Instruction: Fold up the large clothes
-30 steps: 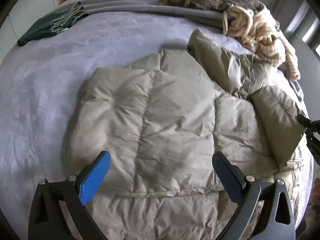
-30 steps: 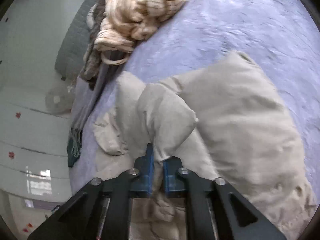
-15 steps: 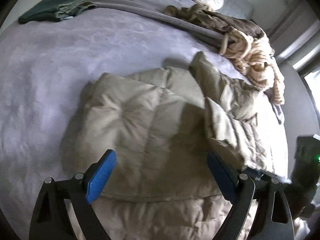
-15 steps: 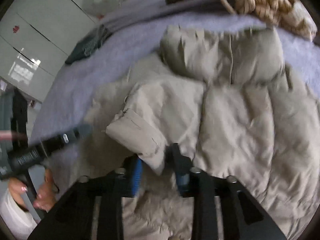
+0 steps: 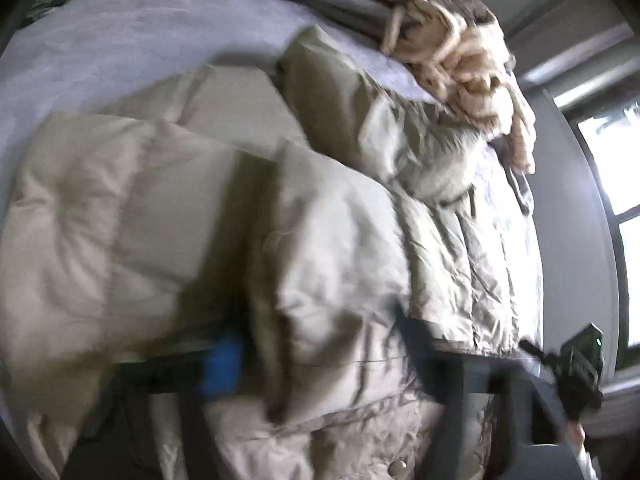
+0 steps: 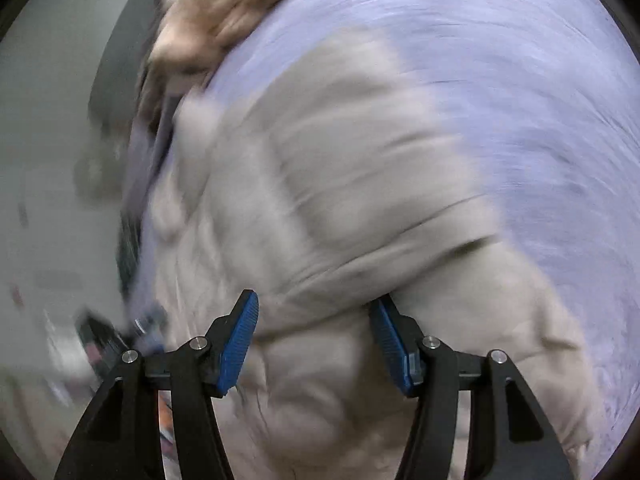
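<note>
Closing around a puffed fold of the beige quilted jacket, the left tool sits at 6 o'clock in its blurred view; whether its pads already press is unclear. The jacket lies on the lavender bed. The right tool is opening, pads clear of the fold between them.

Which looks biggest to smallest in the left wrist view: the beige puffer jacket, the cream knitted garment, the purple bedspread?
1. Beige puffer jacket, though it lies nearest the camera.
2. Purple bedspread, partly covered.
3. Cream knitted garment.
</note>
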